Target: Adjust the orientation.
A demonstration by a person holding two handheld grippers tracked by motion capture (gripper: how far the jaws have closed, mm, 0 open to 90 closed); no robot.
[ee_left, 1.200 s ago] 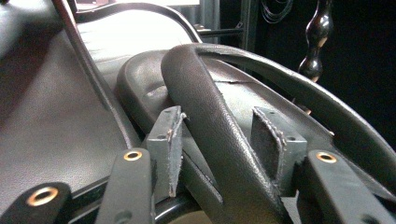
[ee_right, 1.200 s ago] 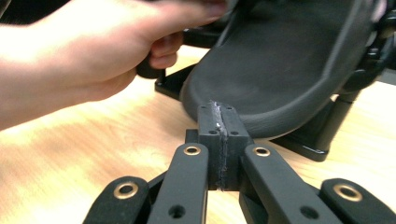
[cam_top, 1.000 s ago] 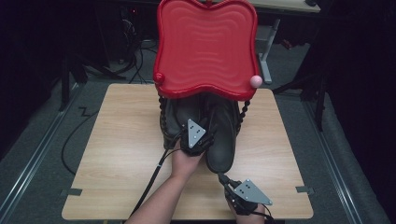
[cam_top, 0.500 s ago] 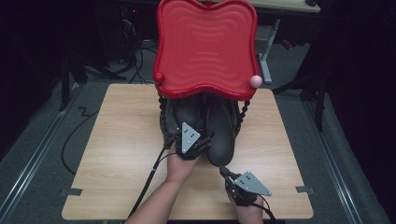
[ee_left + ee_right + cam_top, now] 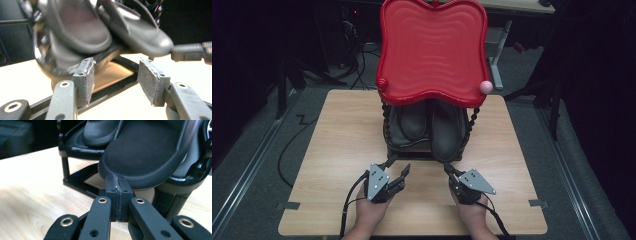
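Since no task's given, my guess on next target: right shoe [image 5: 447, 131], toe pointing near
closest: right gripper [image 5: 451, 173], jaws pressed together, empty
left gripper [image 5: 398, 174]: jaws spread, empty

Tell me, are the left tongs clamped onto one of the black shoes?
No, the left tongs stand open with empty space between their pads, short of the black shoes.

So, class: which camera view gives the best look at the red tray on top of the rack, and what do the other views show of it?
The high view: the red tray appears whole there, with its wavy surface, above the shoes. The left gripper view and right gripper view look beneath it at the shoes and rack, so neither shows its red surface.
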